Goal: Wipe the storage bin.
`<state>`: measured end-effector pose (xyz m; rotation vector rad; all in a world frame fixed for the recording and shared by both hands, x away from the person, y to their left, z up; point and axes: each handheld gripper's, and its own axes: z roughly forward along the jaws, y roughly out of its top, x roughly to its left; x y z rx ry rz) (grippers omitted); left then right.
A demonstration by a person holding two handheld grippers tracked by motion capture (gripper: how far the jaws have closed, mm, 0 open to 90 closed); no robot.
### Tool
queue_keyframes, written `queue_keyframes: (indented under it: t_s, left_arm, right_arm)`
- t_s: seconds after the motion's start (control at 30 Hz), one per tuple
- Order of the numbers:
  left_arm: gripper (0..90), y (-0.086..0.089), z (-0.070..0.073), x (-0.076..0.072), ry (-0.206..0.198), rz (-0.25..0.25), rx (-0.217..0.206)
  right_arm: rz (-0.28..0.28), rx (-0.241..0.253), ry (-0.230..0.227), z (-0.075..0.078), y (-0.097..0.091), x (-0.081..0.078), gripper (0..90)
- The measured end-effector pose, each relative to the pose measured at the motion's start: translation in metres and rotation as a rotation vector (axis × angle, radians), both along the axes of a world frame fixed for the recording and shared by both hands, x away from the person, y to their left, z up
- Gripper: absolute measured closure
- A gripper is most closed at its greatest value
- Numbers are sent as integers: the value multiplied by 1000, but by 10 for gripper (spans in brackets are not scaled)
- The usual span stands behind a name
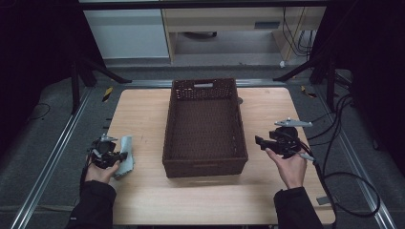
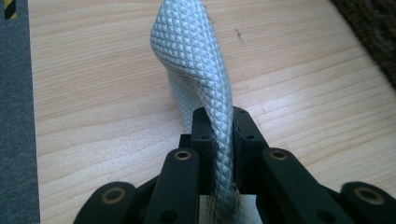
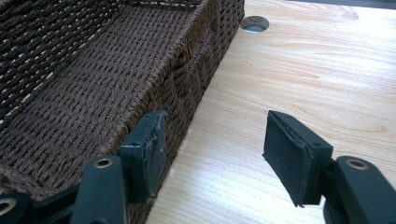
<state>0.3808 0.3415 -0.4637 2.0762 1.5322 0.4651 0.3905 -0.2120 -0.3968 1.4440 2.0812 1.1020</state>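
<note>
Overhead, a light wooden table (image 1: pixel 143 200) carries a dark brown wicker basket (image 1: pixel 205 169) at its centre, long sides running from 12 to 6 o'clock. The basket's inside is bare weave, and a cut-out handle sits in its far wall at 12 o'clock.

At about 8 o'clock from the basket, close to the table's left edge, the left gripper (image 1: pixel 117 156) is held in the person's left hand (image 1: pixel 101 172). Its jaws are clamped tight on a pale grey cloth (image 1: pixel 126 150) with a diamond-quilted texture. In the left gripper view the cloth (image 2: pixel 196 56) rises from between the pads as a narrow upright fold, with its lower part trailing on the wood beyond. A strip of bare tabletop lies between cloth and basket wall.

At about 4 o'clock from the basket, the right gripper (image 1: pixel 260 141) is held in the right hand (image 1: pixel 290 168), its jaws pointing toward the basket's right wall. Those jaws stand wide apart with nothing between them. In the right gripper view, one pad (image 3: pixel 152 151) sits just beside the basket's outer wall (image 3: pixel 196 84); whether it touches cannot be told. The other pad hangs over open wood.

Bare table stretches along the near edge at 6 o'clock, and to the right toward 3 o'clock.
</note>
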Motion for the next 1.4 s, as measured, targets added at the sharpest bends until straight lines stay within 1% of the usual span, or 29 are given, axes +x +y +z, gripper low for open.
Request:
queue_keyframes:
  t_s: [0.07,0.17,0.23,0.27,0.43,0.47,0.5,0.57,0.67,0.73,0.8,0.83,0.87,0.9,0.93,0.97,1.0,1.03,1.07,1.1,1.13,1.17,1.2,1.23,1.27,1.3,1.33,1.37,1.4]
  left_arm:
    - [789,1,-3,1,5,-1,8]
    - [769,2,-4,1,3,1,5]
    - [711,3,-5,1,1,5,10]
    - [711,3,-6,1,-1,7,12]
    - [535,4,-7,1,-18,8,11]
    - [535,4,-6,0,-19,4,7]
    - [500,4,-5,0,-25,1,-3]
    - [489,3,-1,-1,-39,-5,-11]
    - [435,0,4,-2,-53,-18,-20]
    - [425,-2,8,-2,-59,-25,-23]
    - [420,-4,16,-3,-71,-36,-24]
    - [418,-4,16,-3,-71,-36,-24]
    - [418,-5,23,-3,-83,-36,-34]
    - [419,-5,23,-3,-83,-36,-34]
    - [422,-7,31,-3,-97,-43,-54]
    - [424,-10,36,-2,-103,-48,-58]
    - [426,-10,36,-2,-103,-48,-58]
    - [429,-16,45,-2,-112,-73,-66]
    - [429,-16,45,-2,-112,-73,-66]
    - [429,-26,56,-2,-134,-103,-74]
    - [430,-26,56,-2,-134,-103,-74]
    - [430,-31,62,-2,-147,-117,-80]
    - [429,-42,71,-1,-165,-143,-101]
    - [427,-42,71,-1,-165,-143,-101]
    - [427,-48,75,0,-172,-156,-119]
    - [425,-62,81,1,-179,-181,-143]
    - [425,-62,81,1,-179,-181,-143]
    - [425,-69,83,2,-181,-196,-146]
    - [425,-82,86,4,-179,-228,-149]
  right_arm:
    - [4,-3,-2,0,1,0,396]
    - [6,-1,-1,0,1,1,396]
    - [11,-3,2,0,2,1,396]
    - [11,-3,2,0,2,1,396]
    - [17,-4,-2,1,4,1,401]
    - [17,-4,-2,1,4,1,401]
    - [21,-5,-1,1,5,0,406]
    - [24,-6,-2,1,5,1,408]
    - [33,-1,1,3,7,1,425]
    - [38,-5,2,3,8,1,430]
    - [46,-5,4,5,10,1,442]
    - [46,-5,4,5,10,1,442]
    - [56,1,4,7,13,0,442]
    - [56,1,4,7,13,0,442]
    - [69,-1,-1,10,16,0,445]
    - [73,-4,-2,12,18,1,446]
    - [76,-4,-4,13,20,1,447]
    - [82,-7,-6,14,21,2,450]
    - [82,-7,-6,14,21,2,450]
    - [88,-8,-5,16,25,4,456]
    - [88,-8,-5,16,25,4,456]
    - [93,-4,-3,16,28,6,465]
    - [108,9,8,15,32,9,479]
    - [108,9,8,15,32,9,479]
    - [114,5,9,15,34,10,481]
    - [128,3,14,14,40,12,495]
    - [128,3,14,14,40,12,495]
    - [133,2,18,13,42,13,505]
    - [138,-6,25,11,46,15,519]
